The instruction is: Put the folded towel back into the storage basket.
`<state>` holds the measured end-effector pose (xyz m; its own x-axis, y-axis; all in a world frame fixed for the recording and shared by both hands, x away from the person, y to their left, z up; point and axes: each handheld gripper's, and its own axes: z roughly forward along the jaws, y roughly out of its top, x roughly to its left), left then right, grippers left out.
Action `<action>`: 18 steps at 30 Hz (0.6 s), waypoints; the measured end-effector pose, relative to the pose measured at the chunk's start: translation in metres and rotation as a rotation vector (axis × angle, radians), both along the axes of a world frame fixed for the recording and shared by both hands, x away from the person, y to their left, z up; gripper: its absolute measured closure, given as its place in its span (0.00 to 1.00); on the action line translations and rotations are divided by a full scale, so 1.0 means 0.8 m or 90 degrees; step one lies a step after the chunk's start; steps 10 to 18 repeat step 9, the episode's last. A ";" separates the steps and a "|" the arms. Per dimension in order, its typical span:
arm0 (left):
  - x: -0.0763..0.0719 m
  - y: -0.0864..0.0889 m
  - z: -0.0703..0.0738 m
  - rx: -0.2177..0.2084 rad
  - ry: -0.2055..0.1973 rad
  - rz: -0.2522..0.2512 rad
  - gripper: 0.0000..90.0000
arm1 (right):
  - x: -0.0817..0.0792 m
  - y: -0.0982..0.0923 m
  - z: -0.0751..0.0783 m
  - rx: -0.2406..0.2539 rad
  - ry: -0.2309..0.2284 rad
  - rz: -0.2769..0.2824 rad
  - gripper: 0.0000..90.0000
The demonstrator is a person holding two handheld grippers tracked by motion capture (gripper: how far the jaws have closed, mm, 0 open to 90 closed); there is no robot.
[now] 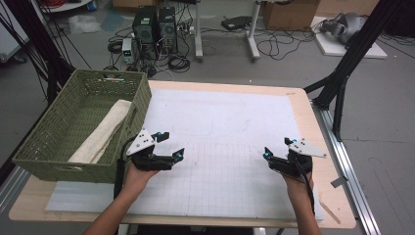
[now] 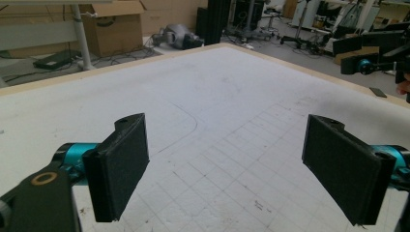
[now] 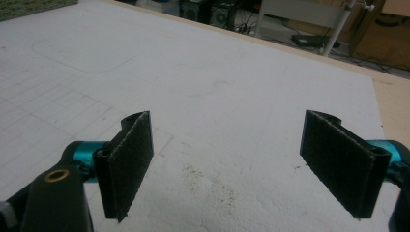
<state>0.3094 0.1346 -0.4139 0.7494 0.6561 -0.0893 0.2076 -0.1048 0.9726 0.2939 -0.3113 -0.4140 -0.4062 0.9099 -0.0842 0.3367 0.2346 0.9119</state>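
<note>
My left gripper hovers over the white mat just right of the green basket; its jaws stand wide apart with nothing between them, as the left gripper view confirms. My right gripper is held over the mat near its right edge, also open and empty, with bare mat between its jaws in the right gripper view. A folded cream towel lies inside the basket along its right wall. In the left gripper view the right gripper appears far off at the upper right.
The wooden table carries the gridded mat. The basket sits at the table's left edge. Beyond the table are computer towers, tangled cables, cardboard boxes and black frame legs on the right.
</note>
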 end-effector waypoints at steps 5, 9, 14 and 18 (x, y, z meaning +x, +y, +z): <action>0.000 0.001 0.000 0.002 0.002 0.000 0.19 | 0.000 -0.002 -0.001 0.007 0.004 0.000 0.20; 0.000 0.001 0.000 -0.002 0.003 0.005 0.19 | 0.000 -0.001 -0.002 0.008 0.005 0.001 0.20; 0.000 0.001 0.000 -0.002 0.003 0.005 0.19 | 0.000 -0.001 -0.002 0.008 0.005 0.001 0.20; 0.000 0.001 0.000 -0.002 0.003 0.005 0.19 | 0.000 -0.001 -0.002 0.008 0.005 0.001 0.20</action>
